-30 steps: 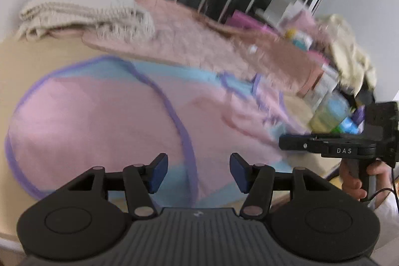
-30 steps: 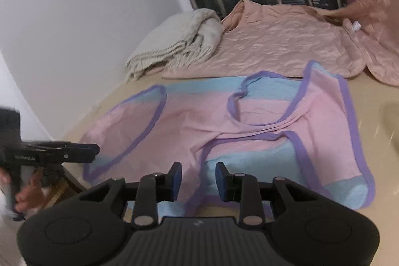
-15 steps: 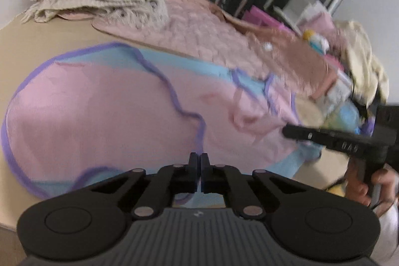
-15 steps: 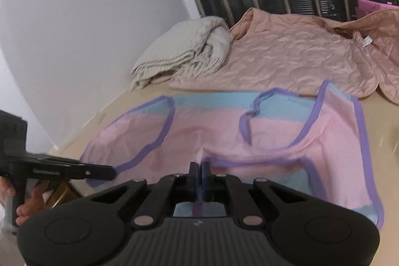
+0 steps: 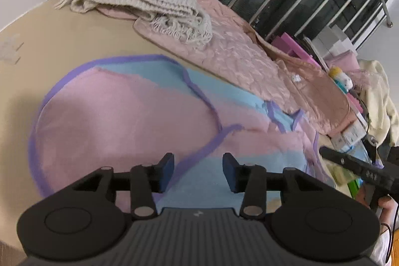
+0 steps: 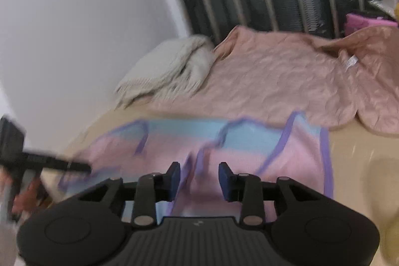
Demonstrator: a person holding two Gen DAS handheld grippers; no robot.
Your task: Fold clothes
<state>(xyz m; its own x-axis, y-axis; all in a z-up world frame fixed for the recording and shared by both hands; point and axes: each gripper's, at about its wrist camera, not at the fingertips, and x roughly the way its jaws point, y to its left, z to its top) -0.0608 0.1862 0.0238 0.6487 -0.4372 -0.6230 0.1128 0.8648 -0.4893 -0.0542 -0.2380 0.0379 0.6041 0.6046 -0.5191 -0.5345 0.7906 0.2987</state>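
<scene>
Left wrist view, both fingers' gaps just reopened, seemingly empty, over soft pink-blue garment (image 5: 119, 116), purple-trimmed.

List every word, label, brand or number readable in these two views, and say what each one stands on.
None can be read for certain.
Marking on the right gripper's black side arm, left wrist view: too blurred to read.
Small emblem on the left gripper's ribbed body: a logo, no letters.
White tag on the peach quilted jacket: too small.
Packages at the table's far edge: print too small.
</scene>
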